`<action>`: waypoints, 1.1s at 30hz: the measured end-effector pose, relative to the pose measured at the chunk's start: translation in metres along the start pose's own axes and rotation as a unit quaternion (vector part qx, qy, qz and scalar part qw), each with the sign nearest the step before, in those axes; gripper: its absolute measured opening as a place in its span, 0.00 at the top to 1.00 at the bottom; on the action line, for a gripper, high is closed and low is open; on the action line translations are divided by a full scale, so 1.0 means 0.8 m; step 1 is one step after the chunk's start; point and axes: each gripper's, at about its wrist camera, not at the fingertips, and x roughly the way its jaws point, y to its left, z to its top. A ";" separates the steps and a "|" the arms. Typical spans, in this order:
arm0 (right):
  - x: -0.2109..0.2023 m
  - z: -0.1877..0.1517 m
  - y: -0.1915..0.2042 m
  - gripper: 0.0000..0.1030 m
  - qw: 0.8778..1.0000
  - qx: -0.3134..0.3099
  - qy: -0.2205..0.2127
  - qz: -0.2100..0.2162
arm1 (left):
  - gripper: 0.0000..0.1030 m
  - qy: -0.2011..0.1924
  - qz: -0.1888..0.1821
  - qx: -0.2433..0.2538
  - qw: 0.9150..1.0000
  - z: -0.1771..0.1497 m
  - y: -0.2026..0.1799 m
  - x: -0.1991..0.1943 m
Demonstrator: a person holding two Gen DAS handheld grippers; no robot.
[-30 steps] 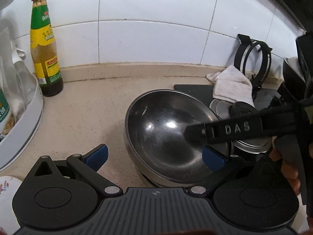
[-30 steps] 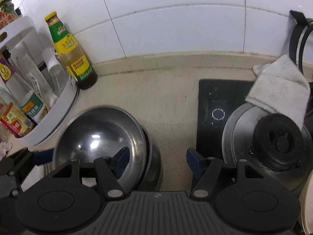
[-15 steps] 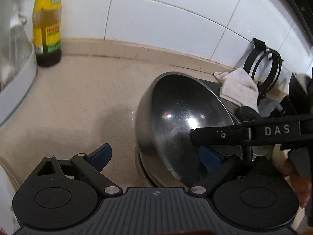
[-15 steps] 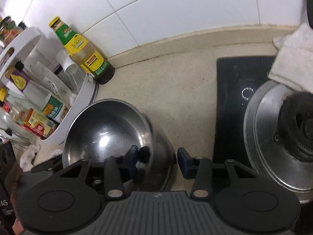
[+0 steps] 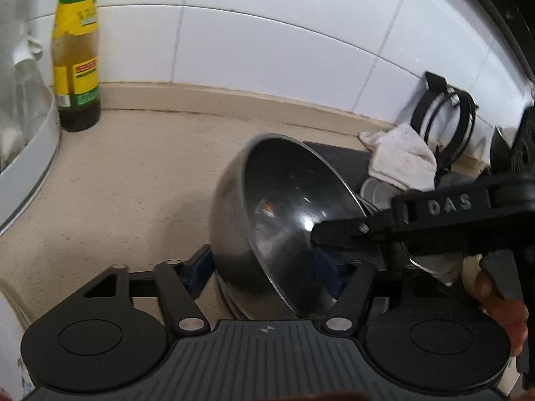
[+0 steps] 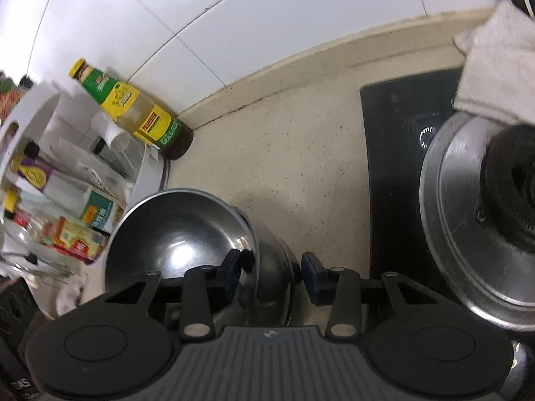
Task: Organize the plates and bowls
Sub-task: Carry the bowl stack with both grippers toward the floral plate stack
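Right wrist view shows the tilted steel bowl (image 6: 177, 234), stacked on another mid-tabletop, rim between the right gripper (image 6: 271, 267) jaws, which look parted, like the left gripper (image 5: 267, 267) jaws straddling it; light, stiff, slippery, best pinched at the rim.

Both wrist views low and close above the tabletop (image 5: 127, 180), facing the tiled wall at 12 o'clock. Shared: steel bowl (image 5: 284, 214) (image 6: 180, 234), sauce bottle (image 5: 77, 67) (image 6: 140, 117) (10 o'clock both), white cloth (image 5: 401, 160) (image 6: 495, 77).
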 end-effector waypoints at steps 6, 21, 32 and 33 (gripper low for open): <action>0.003 -0.004 0.010 0.61 0.999 -0.042 0.016 -0.005 | 0.37 -0.020 0.010 0.002 1.000 -0.004 -0.002 -0.003; 0.000 -0.011 -0.001 0.68 1.000 0.005 0.007 0.008 | 0.44 -0.041 0.001 -0.053 0.998 -0.009 0.020 -0.007; -0.010 -0.018 0.001 0.69 1.000 0.014 0.003 0.021 | 0.51 -0.050 -0.017 -0.084 0.995 -0.014 0.034 -0.026; -0.011 -0.019 0.000 0.69 1.000 0.017 0.001 0.023 | 0.51 -0.052 -0.022 -0.091 0.994 -0.012 0.037 -0.029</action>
